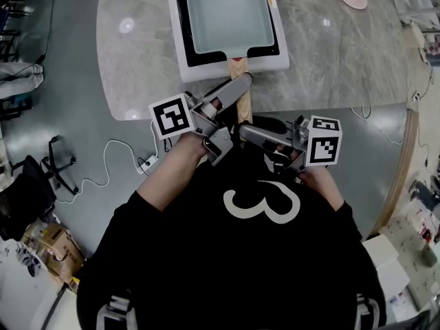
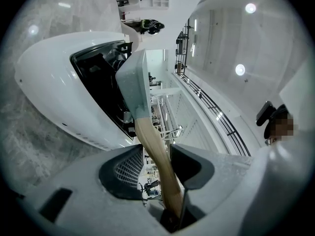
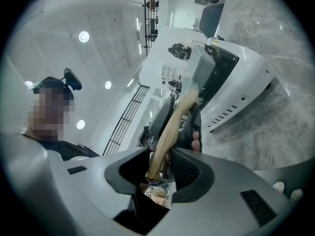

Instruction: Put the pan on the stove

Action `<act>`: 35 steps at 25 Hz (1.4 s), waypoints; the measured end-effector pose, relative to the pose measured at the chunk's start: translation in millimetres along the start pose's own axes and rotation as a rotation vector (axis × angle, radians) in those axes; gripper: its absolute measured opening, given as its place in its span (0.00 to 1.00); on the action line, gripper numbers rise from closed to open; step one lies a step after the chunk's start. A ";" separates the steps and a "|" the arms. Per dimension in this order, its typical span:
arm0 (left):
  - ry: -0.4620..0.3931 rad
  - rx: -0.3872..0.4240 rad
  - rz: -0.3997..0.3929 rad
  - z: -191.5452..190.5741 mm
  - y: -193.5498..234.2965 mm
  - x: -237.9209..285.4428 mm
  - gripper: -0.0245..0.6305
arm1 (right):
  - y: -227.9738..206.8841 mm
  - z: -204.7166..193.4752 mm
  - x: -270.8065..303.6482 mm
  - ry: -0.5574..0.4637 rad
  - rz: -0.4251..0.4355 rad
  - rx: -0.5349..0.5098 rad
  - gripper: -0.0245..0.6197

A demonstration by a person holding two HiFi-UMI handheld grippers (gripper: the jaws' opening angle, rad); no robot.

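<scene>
Pale blue-grey rectangular metal pan (image 1: 227, 12), seated at twelve o'clock on white black-topped stove (image 1: 180, 60), grey marble table (image 1: 330, 53), grey workshop floor (image 1: 62, 67); tan wooden handle (image 1: 237, 71) points to six o'clock for reach, left tool (image 1: 236, 86) opening around it, right tool (image 1: 246, 130) clamping its end.

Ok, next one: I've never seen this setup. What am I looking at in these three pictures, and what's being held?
No robot here: a person holds a two-jaw tool in each hand. The top-down picture comes from a camera on their head; the other two come from cameras riding on each tool, looking along its jaws. On the marble counter sits a white stove with a rectangular pan on it. Both tools are at the pan's wooden handle: the left tool is opening its jaws, the handle between them; the right tool seems to grip the handle's end.
</scene>
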State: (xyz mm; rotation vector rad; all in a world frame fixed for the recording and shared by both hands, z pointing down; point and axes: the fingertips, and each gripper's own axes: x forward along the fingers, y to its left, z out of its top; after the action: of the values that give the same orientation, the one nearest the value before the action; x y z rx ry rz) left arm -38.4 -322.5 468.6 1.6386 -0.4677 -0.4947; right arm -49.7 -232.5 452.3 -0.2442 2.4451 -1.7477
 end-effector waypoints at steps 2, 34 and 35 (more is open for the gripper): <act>0.006 0.004 0.000 -0.1 -0.3 0.0 0.30 | 0.3 0.4 0.7 -0.007 -0.005 -0.001 0.21; 0.014 0.059 0.000 -6.2 -5.1 -47.8 0.46 | 1.5 23.9 -17.8 -0.187 -0.207 -0.230 0.33; 0.018 0.096 0.016 -7.8 -7.1 -51.6 0.46 | 3.6 25.0 -18.9 -0.191 -0.214 -0.262 0.33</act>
State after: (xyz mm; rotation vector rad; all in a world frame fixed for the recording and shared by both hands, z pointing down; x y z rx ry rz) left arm -76.3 -286.1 465.0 1.7290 -0.4972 -0.4508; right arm -26.6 -250.6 441.0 -0.6894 2.5769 -1.3903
